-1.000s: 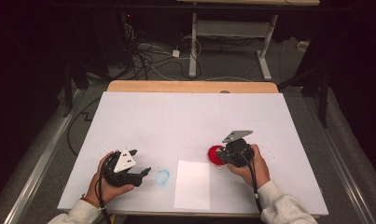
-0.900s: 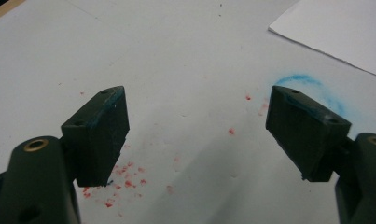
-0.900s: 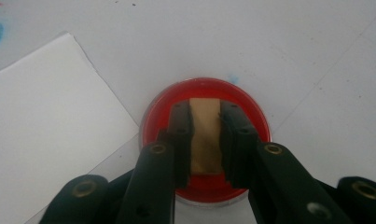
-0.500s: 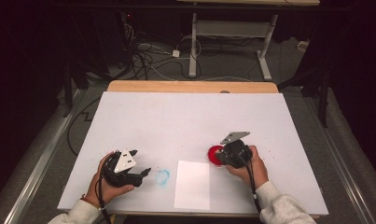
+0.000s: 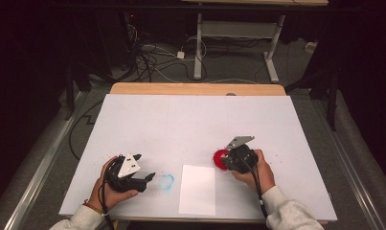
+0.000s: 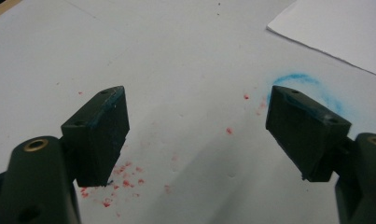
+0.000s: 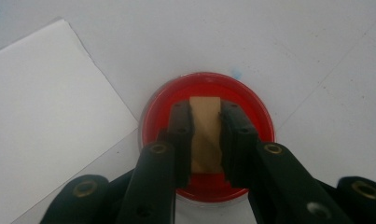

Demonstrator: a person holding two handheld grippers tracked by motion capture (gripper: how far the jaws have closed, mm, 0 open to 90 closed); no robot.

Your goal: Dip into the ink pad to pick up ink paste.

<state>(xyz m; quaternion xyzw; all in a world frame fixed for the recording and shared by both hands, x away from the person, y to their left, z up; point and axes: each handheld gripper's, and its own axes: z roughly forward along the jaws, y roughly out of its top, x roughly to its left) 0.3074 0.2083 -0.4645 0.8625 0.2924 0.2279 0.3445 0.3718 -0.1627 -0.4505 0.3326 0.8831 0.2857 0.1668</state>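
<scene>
A round red ink dish (image 7: pixel 209 86) sits on the white table, right of centre in the high view (image 5: pixel 219 158). My right gripper (image 7: pixel 205 112) hangs over it, shut on a small tan wooden block (image 7: pixel 205 140) whose far end is at or in the red surface. In the high view the right gripper (image 5: pixel 236 158) covers part of the dish. My left gripper (image 6: pixel 195 107) stands open with nothing between its pads, low over the table. It lies near the front left (image 5: pixel 145 166), beside a faint blue ring mark (image 5: pixel 167 181).
A white paper sheet (image 5: pixel 198 189) lies between the two grippers at the table's front edge, seen too in the right gripper view (image 7: pixel 45 126). Red specks (image 6: pixel 125 179) and the blue ring mark (image 6: pixel 307 81) stain the table under the left gripper. A wooden strip (image 5: pixel 195 89) edges the far side.
My right gripper has shifted slightly left and lower over the red dish with the block in it. The left gripper has not moved.
</scene>
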